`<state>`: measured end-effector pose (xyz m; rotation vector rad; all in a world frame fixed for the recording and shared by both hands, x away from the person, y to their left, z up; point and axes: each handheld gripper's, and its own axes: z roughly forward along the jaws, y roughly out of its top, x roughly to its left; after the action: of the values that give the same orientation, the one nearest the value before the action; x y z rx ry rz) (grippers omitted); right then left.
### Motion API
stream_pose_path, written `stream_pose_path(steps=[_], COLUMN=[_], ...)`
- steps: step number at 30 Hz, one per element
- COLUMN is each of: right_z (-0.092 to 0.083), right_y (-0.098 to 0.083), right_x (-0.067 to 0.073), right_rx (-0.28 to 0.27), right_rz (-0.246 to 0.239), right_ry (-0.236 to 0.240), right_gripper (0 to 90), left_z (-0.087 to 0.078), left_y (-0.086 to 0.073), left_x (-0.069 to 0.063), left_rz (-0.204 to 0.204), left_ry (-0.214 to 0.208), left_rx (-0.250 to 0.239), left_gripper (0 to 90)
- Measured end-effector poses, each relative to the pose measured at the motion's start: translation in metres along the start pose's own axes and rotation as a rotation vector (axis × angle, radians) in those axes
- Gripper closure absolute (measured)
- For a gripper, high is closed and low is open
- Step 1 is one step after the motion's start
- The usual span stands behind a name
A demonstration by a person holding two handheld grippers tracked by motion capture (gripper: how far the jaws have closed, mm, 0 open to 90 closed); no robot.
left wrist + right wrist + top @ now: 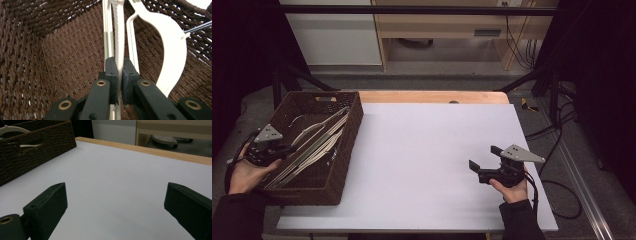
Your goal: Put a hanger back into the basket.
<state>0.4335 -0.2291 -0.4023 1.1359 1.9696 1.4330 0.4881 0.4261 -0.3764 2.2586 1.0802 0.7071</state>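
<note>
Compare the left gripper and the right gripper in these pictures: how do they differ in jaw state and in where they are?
The left gripper has its jaws pinched on a white hanger; the right gripper stands wide open with nothing between its jaws. The left gripper reaches down inside the brown woven basket; the right gripper hangs over the bare white table, away from the basket. Both have black jaws and are held in a person's hand.

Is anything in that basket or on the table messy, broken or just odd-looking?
Nothing looks broken or spilled. The white hangers lie loosely heaped and slanted in the brown woven basket, some overlapping. The left gripper pinches one hanger's thin bar. The right gripper waits open over the white table.
</note>
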Motion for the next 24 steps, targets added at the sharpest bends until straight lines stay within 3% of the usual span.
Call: stream_pose_path(steps=[2,7,13,16,19,24], right_z=[0.0,-0.002,-0.003,-0.004,-0.004,-0.005], right_y=[0.0,0.001,0.002,0.002,0.002,0.002], right_x=[0.001,0.0,0.001,0.001,0.0,0.0], right_rx=[0.0,-0.005,-0.012,-0.015,-0.019,-0.025], right_rz=[0.005,0.003,0.003,0.003,0.001,0.0], right_ry=[-0.001,0.002,0.0,0.0,0.003,0.008], right_gripper=[5.1,5.2,5.1,5.1,5.1,4.8], left_z=[-0.004,-0.015,-0.033,-0.04,-0.045,-0.048], left_y=[0.004,0.01,0.019,0.025,0.033,0.047], left_x=[-0.001,-0.008,-0.016,-0.025,-0.038,-0.069], left_rz=[-0.015,-0.027,-0.113,-0.165,-0.202,-0.208], left_ry=[-0.005,-0.012,-0.002,-0.017,-0.043,-0.111], left_rx=[0.002,-0.039,-0.164,-0.271,-0.364,-0.454], left_gripper=[73.0,61.7,52.7,45.4,37.4,20.9])
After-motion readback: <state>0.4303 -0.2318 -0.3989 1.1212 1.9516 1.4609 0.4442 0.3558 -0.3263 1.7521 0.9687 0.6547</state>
